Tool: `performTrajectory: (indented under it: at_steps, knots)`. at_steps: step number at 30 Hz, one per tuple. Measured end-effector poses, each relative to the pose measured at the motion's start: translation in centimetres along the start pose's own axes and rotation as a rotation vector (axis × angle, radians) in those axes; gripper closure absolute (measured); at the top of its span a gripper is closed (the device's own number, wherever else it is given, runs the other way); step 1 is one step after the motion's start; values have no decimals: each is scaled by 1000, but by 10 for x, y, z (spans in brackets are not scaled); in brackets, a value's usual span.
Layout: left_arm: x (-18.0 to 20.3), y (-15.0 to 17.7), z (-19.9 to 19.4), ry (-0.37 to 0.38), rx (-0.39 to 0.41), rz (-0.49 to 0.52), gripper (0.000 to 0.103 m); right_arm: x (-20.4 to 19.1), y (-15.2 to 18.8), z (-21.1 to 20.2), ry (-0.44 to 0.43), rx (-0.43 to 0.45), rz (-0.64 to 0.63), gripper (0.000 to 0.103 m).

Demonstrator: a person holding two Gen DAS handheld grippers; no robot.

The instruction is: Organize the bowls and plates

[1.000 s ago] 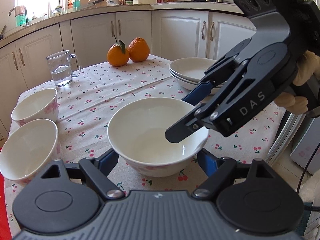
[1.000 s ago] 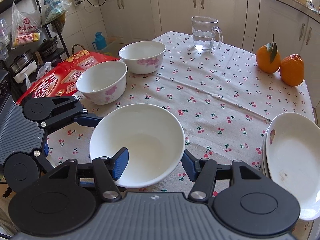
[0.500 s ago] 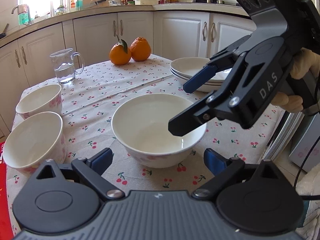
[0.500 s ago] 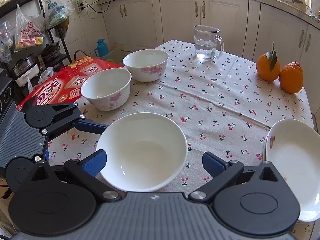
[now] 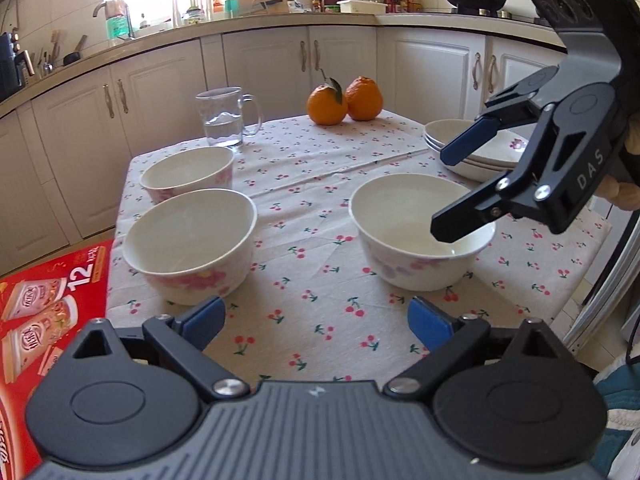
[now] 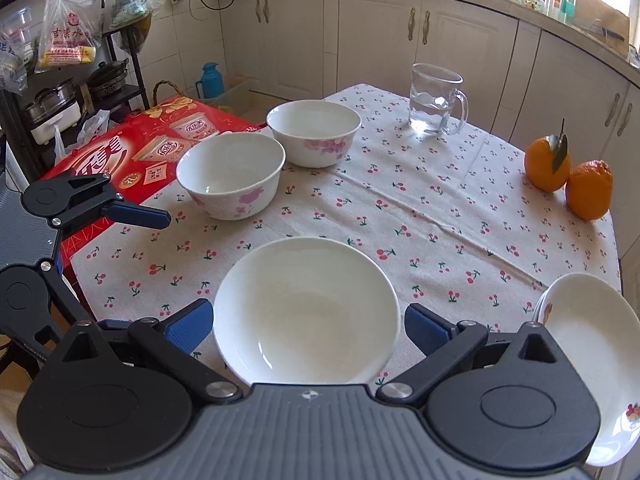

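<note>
Surface: a table [image 6: 440, 216] covered by a white cloth printed with red cherries, creased along its middle. Room: a kitchen with cream cabinet doors [image 5: 276, 56] running along the walls and a worktop crowded with bottles and a wok. A red printed carton [image 6: 132, 152] sits beside the table's edge.

Task items: three white bowls with pink flower decoration, all upright, mouths facing up (being round, none has a long axis to report). The near bowl [image 6: 306, 312] stands alone at the table's front edge. The middle bowl [image 6: 231, 176] and far bowl [image 6: 314, 132] stand just beside each other near the carton side; whether they touch cannot be told. A stack of plates [image 5: 480, 152] lies flat at the opposite edge.

Other items: a glass mug [image 6: 436, 100] holding water, and two oranges [image 6: 568, 172] touching each other.

Right gripper [image 6: 308, 326]: fingers spread wide, one on either side of the near bowl, with no contact visible.

Left gripper [image 5: 316, 320]: fingers spread, holding nothing, above bare cloth between the middle and near bowls.
</note>
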State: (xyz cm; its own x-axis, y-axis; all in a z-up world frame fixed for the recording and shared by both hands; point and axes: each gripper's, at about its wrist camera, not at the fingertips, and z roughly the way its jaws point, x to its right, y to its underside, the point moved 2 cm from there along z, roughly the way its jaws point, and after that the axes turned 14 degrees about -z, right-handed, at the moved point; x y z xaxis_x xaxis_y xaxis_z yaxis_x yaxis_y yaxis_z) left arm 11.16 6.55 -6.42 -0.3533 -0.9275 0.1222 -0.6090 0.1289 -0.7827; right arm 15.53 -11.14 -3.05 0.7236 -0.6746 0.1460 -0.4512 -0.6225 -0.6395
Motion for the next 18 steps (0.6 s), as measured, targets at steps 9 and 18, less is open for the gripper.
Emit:
performTrajectory:
  at_steps: [9,18]
  knots:
    - [-38,-7,-6,-93,57,-63,5,-23,-34,11,22,13,-111,0]
    - [-61,-14,2,-132,88,-66,5,-31,-61,35,-3,22,-137,0]
